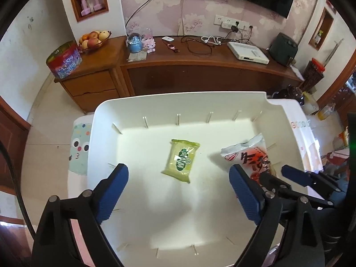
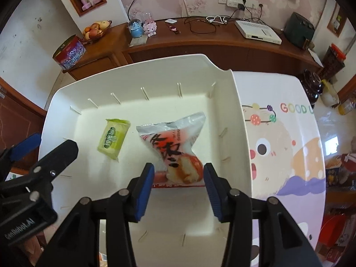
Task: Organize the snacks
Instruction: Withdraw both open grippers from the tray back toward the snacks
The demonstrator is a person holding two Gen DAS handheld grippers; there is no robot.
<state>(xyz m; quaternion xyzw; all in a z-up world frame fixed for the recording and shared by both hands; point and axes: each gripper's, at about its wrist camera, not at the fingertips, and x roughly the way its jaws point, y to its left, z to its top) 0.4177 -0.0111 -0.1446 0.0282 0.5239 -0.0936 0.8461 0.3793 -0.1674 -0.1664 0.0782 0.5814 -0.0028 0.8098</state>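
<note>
Bright, even daylight; soft shadows, strong fisheye edge distortion.

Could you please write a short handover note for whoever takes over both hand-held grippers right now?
Left hand-held gripper: open and empty above the white bin.
Right hand-held gripper: jaws apart around the near end of the red-and-white bread packet; grip not visibly closed.
Things: the green snack packet and the bread packet both lie on the bin floor, apart from each other.
Done: two snacks are in the bin.
Left: draw both grippers clear; no other loose snacks are clearly visible.
</note>
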